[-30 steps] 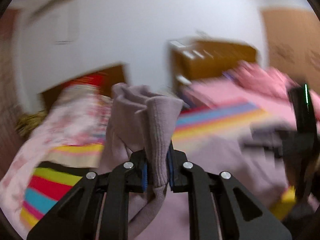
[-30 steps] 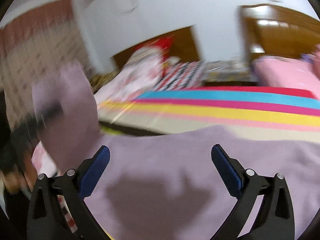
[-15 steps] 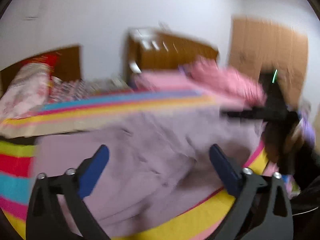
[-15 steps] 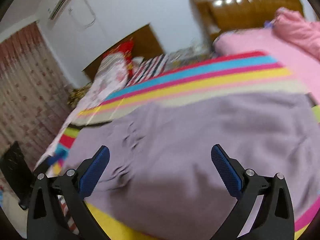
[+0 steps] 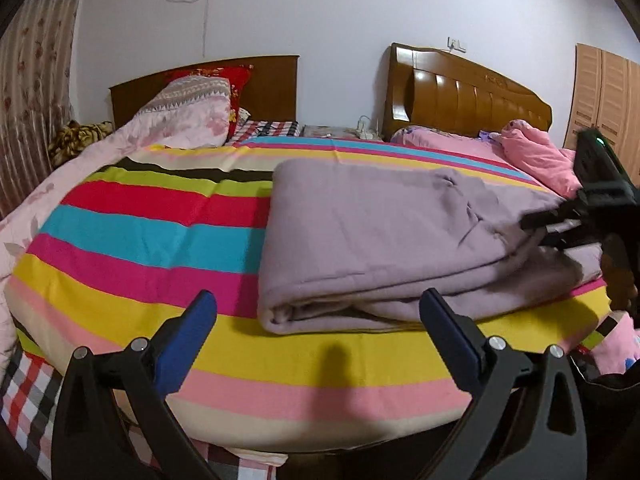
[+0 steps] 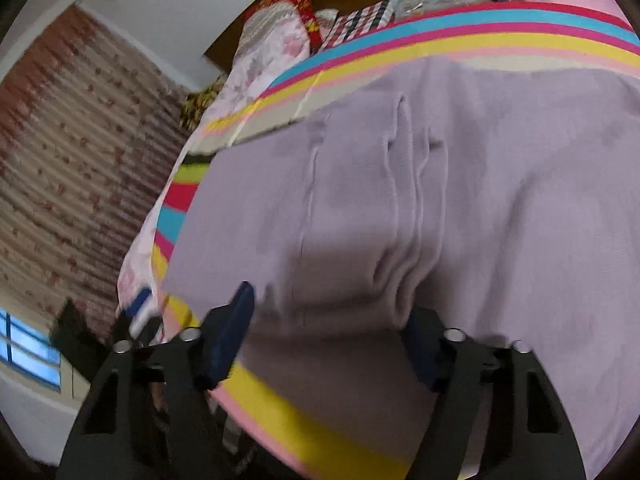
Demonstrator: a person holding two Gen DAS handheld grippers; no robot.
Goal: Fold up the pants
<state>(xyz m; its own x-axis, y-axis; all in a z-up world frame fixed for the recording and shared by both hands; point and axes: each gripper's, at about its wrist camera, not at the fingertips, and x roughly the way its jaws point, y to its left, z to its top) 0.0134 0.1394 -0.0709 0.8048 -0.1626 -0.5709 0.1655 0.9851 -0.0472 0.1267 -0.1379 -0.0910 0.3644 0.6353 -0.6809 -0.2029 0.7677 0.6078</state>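
Slippage risk: right gripper (image 6: 326, 334), jaws half-spread around a bunched edge of the pants (image 5: 384, 240), not visibly clamped, may drag only the top layer. Pants: soft lilac knit, folded slab at 2 o'clock on the striped sheet (image 5: 160, 240). Left gripper (image 5: 320, 328) wide open, empty.

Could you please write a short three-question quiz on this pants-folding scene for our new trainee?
1. True or false: the left hand-held gripper is clamped on the lilac pants.
2. What do the pants lie on? A) a bare wooden floor B) the striped bedspread C) a chair
3. Fill in: in the right wrist view, the right hand-held gripper has its blue pads on either side of a bunched edge of the ____.

Key: 1 false, it is open and short of the fabric; 2 B; 3 pants.
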